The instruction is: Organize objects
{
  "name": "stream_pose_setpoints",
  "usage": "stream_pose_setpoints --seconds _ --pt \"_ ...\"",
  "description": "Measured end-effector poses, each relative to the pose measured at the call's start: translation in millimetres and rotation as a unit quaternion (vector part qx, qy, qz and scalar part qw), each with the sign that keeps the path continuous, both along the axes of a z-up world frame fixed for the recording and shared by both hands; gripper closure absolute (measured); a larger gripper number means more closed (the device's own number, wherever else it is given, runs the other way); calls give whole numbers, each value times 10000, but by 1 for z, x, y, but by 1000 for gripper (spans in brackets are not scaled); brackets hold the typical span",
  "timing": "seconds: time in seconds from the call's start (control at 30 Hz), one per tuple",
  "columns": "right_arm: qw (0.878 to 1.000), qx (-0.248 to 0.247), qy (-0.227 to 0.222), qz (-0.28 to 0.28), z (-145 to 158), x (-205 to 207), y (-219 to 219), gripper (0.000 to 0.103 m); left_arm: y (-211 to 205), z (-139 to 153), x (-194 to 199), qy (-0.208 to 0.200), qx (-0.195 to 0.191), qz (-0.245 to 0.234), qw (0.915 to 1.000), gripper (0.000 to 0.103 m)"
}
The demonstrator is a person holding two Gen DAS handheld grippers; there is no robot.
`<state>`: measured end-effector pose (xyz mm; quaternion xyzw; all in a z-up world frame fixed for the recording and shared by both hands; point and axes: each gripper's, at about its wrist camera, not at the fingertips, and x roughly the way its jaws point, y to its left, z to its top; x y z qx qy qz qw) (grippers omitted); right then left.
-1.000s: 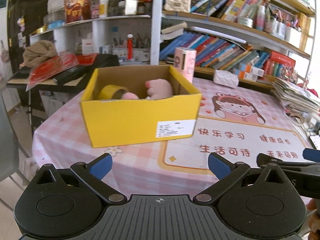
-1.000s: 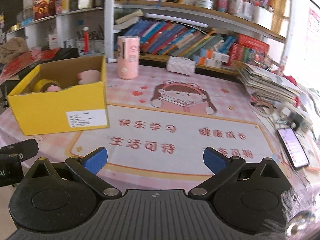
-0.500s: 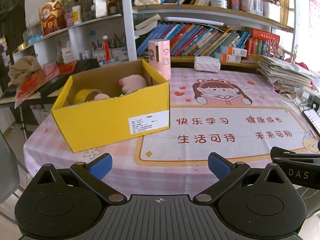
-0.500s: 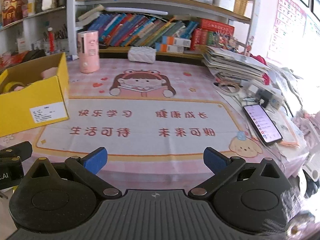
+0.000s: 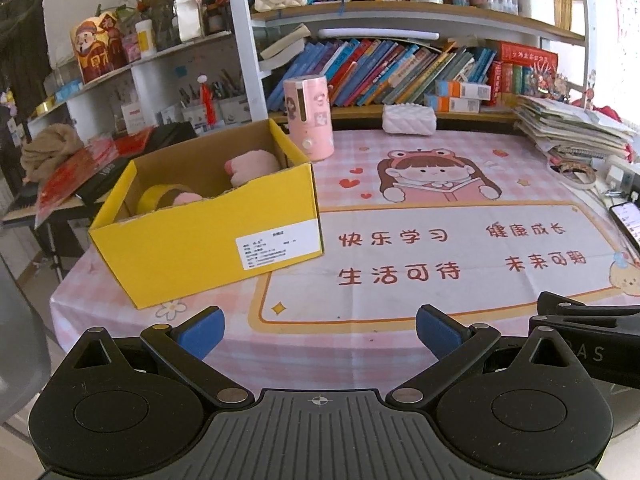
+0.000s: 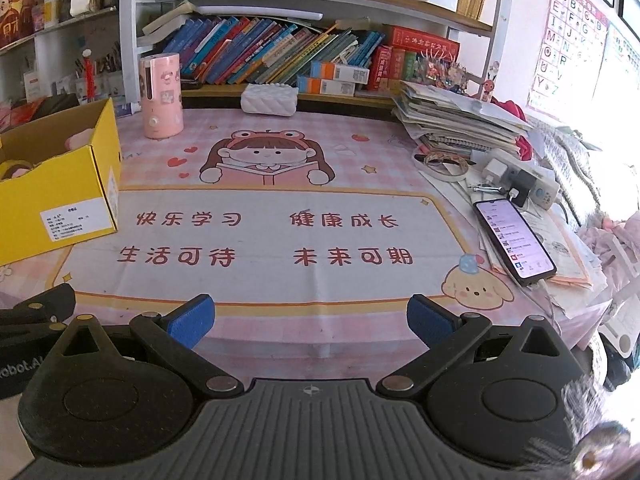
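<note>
Two handheld grippers are hovering side by side at the near edge of a table [image 5: 360,344] covered with a pink checked cloth and a cartoon mat of a reading girl. Both have been pulling back and swinging to the right over the last second: the yellow cardboard box [image 5: 208,248], which was filling the centre of the left view, is now sitting off to the left, and more of the bare mat is showing.

The left gripper [image 5: 320,330] is holding its blue-padded jaws wide apart with nothing between them. The right gripper [image 6: 310,318] is doing the same, wide apart and empty, with only the mat beyond it. Part of each gripper is showing at the edge of the other's view.

The box is standing on the left side of the table, open at the top. Inside it, a roll of yellow tape [image 5: 160,198] is lying at the left and a pink plush toy [image 5: 250,166] is resting toward the back.

A pink cylindrical container [image 5: 308,120] is standing upright just behind the box's far right corner. A white quilted pouch [image 6: 270,99] is lying farther back beneath the bookshelf [image 6: 280,36]. A phone [image 6: 514,238], a stack of papers [image 6: 456,120] and chargers are crowding the right edge.

The retreat with empty jaws suggests a drop into the box is finished. The centre of the mat is clear, so the sorting is probably complete or nearly so, unless the container or pouch is next.
</note>
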<state>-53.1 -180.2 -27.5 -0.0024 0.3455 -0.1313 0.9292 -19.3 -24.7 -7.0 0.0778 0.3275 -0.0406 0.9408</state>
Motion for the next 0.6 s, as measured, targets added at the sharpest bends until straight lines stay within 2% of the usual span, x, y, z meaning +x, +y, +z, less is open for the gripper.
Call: stream_pose_setpoints --seconds 0.3,0.6 --pt "9999 -93 40 -112 -1 5 1 0 -5 -1 4 34 103 319 9994 0" --pt "9996 -146 96 -224 -4 4 3 0 -8 -3 0 -1 247 421 9988 0"
